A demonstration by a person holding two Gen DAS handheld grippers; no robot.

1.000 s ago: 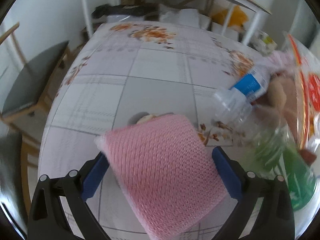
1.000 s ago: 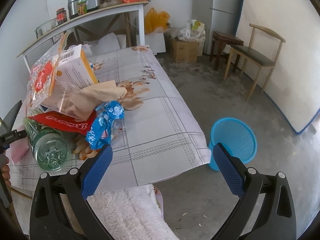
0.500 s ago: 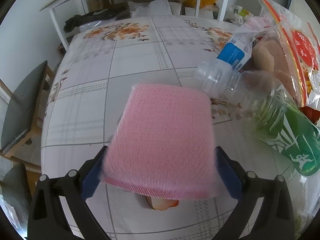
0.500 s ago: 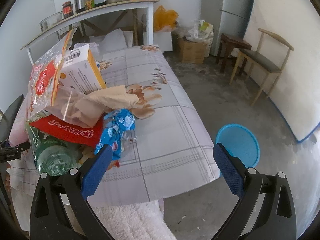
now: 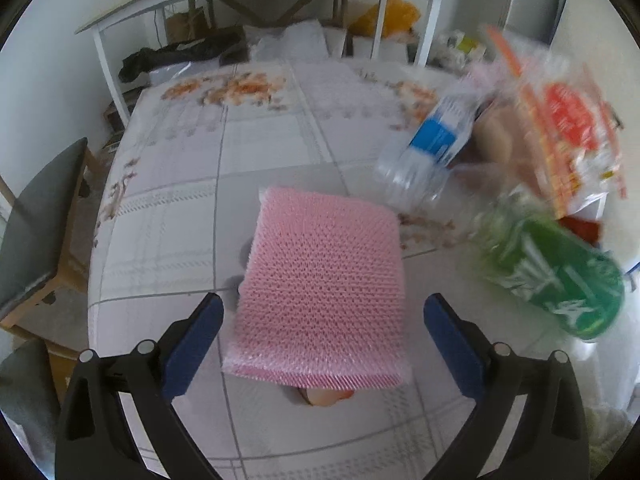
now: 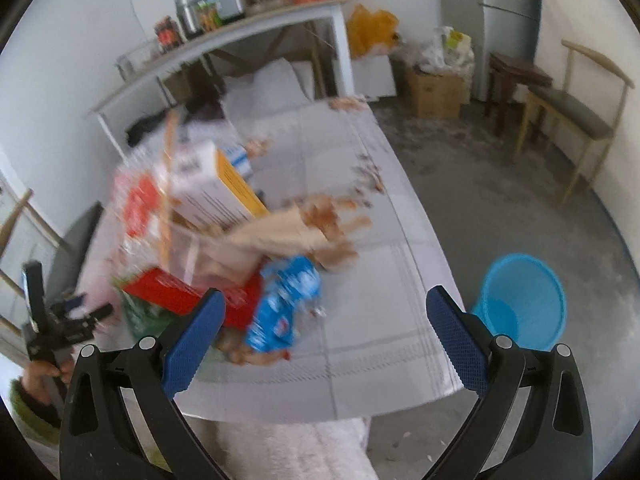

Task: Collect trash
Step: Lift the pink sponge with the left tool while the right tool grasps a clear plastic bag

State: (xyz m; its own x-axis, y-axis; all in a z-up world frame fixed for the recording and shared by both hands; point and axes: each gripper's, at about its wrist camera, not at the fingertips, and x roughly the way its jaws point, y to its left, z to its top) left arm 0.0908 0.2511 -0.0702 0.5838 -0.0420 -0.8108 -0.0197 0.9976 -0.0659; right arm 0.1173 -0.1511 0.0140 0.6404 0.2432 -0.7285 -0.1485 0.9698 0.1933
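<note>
Since both the left claw (image 5: pixel 320 338) and right claw (image 6: pixel 324 338) gape empty, the loose pink net (image 5: pixel 320 292) could slide toward the tabletop (image 5: pixel 276 144) near edge.

The walls (image 6: pixel 80 80) are plain white, lit by soft daylight; the floor (image 6: pixel 500 200) is rough grey concrete; a table (image 5: pixel 272 148) under a white checked cloth with orange flower prints fills the middle; behind it stands a tall white-legged shelf (image 6: pixel 240 32) bearing a metal pot and jars; a wooden chair with a dark seat (image 6: pixel 576 112) and a dark stool (image 6: pixel 516 76) line the far wall beside a cardboard box (image 6: pixel 436 92); another dark-seated chair (image 5: pixel 36 216) stands just beside the table.
</note>
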